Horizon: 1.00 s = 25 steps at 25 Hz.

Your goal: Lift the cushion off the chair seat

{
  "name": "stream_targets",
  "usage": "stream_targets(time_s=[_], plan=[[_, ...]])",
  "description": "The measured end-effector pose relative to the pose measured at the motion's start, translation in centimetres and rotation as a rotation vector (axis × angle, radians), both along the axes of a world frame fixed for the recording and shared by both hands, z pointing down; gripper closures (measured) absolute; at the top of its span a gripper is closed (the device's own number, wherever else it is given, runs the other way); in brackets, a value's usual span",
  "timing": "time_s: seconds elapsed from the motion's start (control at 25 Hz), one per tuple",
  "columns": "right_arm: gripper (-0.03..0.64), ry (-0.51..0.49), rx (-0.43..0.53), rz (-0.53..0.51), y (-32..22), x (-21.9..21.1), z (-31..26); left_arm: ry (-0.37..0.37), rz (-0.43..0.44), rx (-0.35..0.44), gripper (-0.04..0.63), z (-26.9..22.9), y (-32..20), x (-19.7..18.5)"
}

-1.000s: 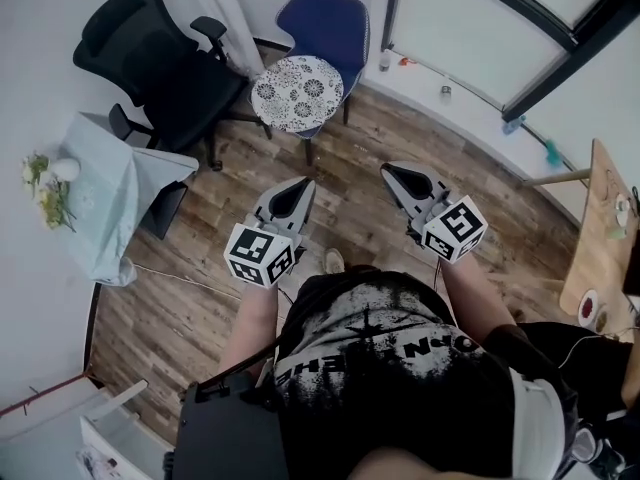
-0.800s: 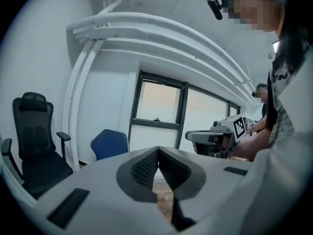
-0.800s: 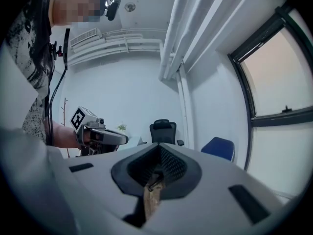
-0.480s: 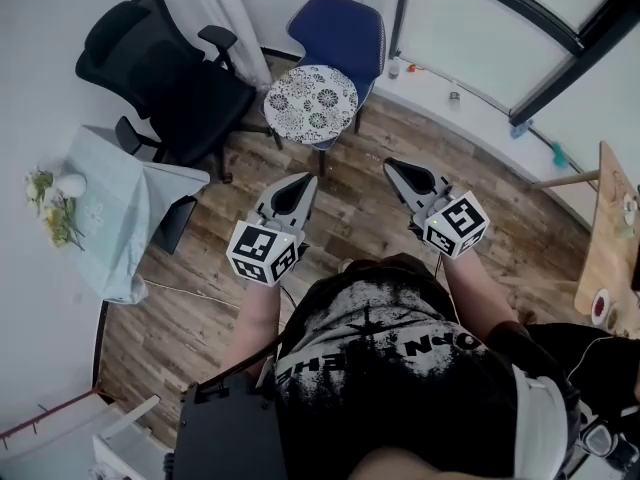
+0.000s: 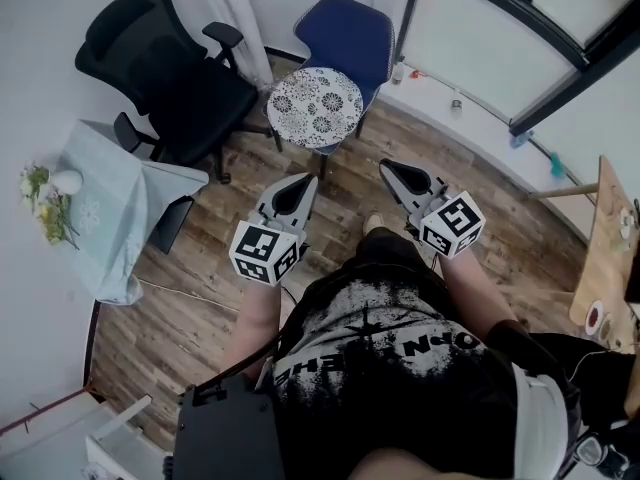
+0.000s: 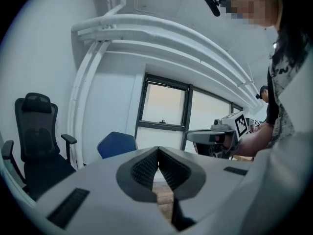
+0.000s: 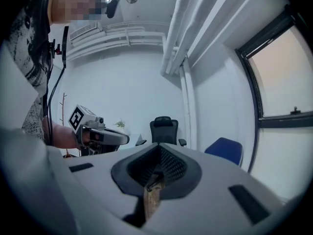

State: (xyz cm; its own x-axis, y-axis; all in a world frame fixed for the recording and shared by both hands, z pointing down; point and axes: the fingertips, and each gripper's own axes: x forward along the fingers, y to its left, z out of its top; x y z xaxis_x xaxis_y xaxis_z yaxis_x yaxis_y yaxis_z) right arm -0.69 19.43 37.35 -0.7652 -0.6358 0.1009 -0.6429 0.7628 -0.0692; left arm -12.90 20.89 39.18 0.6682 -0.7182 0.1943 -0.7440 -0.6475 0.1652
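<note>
A round white cushion [image 5: 316, 106] with a dark flower pattern lies on the seat of a blue chair [image 5: 352, 30] by the window wall. Both grippers are held out over the wood floor, short of the chair and touching nothing. My left gripper [image 5: 303, 181] points at the cushion's near edge, jaws shut and empty. My right gripper [image 5: 386, 167] is to the right of it, also shut and empty. In the left gripper view the blue chair [image 6: 116, 144] shows beyond the closed left gripper [image 6: 158, 151]. The right gripper view shows the chair [image 7: 225, 150] right of the closed right gripper [image 7: 159, 149].
A black office chair [image 5: 165, 68] stands left of the blue chair. A small table with a pale cloth [image 5: 105, 208] and flowers [image 5: 45, 203] is at the left wall. A wooden table [image 5: 610, 248] is at the right edge. A black case [image 5: 215, 433] sits low left.
The person has stepped toward the blue chair, so the chair and cushion sit a little closer to both grippers. Both grippers stay shut and empty.
</note>
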Motion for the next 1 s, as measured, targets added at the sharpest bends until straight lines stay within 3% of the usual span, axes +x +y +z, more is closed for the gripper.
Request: stream_targets(time_s=[0.52,1.0], plan=[[0.598,0.012,0.006,-0.065,-6.6,-2.2,0.3,-0.005,-0.055,-0.026,0.581,2.0,-6.1,-1.1],[0.598,0.026,-0.023,-0.152,-16.3,-1.6,0.0,0.003,-0.108,-0.057,0.581,1.4,-16.1,0.2]])
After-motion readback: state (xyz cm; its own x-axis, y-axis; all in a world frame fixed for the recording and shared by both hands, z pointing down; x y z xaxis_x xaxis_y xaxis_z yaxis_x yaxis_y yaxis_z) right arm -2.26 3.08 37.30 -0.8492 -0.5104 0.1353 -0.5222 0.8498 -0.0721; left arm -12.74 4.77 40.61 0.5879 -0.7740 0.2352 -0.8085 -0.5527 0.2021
